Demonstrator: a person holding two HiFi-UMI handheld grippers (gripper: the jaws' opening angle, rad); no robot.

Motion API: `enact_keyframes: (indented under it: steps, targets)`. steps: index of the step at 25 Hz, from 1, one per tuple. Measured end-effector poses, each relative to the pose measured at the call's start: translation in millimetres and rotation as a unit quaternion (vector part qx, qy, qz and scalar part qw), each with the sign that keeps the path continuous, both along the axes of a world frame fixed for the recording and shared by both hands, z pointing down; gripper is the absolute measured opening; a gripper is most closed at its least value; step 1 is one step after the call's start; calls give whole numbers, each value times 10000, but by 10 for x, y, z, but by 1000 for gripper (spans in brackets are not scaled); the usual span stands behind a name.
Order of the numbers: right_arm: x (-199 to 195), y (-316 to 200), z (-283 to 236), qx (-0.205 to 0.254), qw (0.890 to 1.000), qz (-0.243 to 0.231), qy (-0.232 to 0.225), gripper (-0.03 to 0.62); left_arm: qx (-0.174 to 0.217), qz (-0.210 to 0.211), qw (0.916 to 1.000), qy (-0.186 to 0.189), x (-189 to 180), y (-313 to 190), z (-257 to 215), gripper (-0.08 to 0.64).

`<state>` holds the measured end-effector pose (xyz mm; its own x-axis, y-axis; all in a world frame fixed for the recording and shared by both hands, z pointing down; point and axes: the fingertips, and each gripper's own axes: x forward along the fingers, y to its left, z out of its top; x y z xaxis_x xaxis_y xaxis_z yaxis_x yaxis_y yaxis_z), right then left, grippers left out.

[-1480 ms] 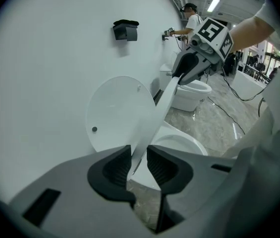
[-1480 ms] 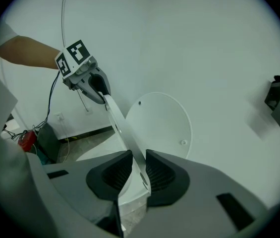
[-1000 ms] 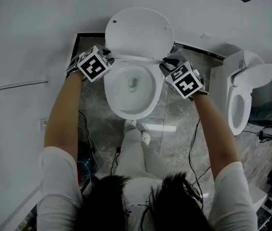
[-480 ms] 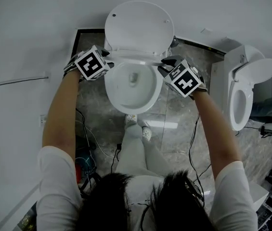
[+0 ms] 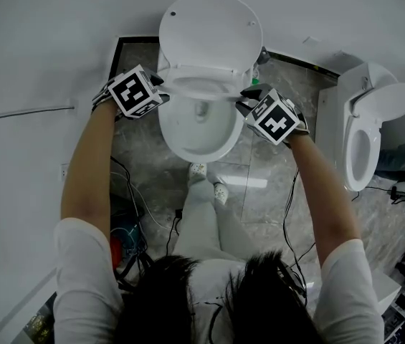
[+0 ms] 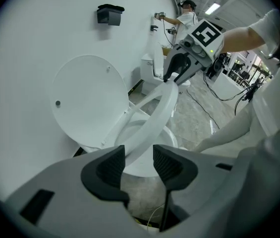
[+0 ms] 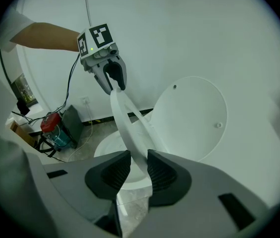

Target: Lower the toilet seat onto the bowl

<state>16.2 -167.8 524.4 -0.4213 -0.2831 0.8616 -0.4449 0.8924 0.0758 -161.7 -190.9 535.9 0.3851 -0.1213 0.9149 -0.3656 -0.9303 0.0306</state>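
The white toilet seat (image 5: pixel 175 83) hangs half lowered between the upright lid (image 5: pixel 209 31) and the bowl (image 5: pixel 188 145). My left gripper (image 5: pixel 160 84) is at the seat's left edge and my right gripper (image 5: pixel 249 95) at its right edge. In the left gripper view the seat (image 6: pixel 162 113) runs between the left gripper's (image 6: pixel 140 165) jaws with a gap beside it, so that gripper is open. In the right gripper view the seat (image 7: pixel 125 118) fills the narrow gap of the right gripper (image 7: pixel 139 170). Its pads still touch the seat while the jaws are opening.
A second toilet (image 5: pixel 363 142) with its seat raised stands to the right. Cables and a red device (image 7: pixel 50 125) lie on the floor at the left wall. My own legs and feet (image 5: pixel 206 185) are in front of the bowl. A black box (image 6: pixel 109 14) hangs on the wall.
The seat has come away from the lid and tipped further toward the bowl. Both grippers stayed at its sides and moved slightly with it.
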Motion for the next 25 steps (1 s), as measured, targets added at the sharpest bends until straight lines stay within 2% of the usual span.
enact_keyframes:
  steps: [8,15,20,25]
  targets:
    - [-17,228,134,-112,9996,-238,82,126,-132,-128,9998,-7,13,175,65,184]
    - [-14,348,289,-315,9991,-258,-132,151,-182,-158,9996,-173,21,328,188,186]
    - [-17,470,387,-647,9970,-346,-251,165,-267,-159,9989,-345,15,437,300,189]
    - [-43,564,483,-828,9947,-444,-416,179,-409,43,9969,-672,-9,557,407,192]
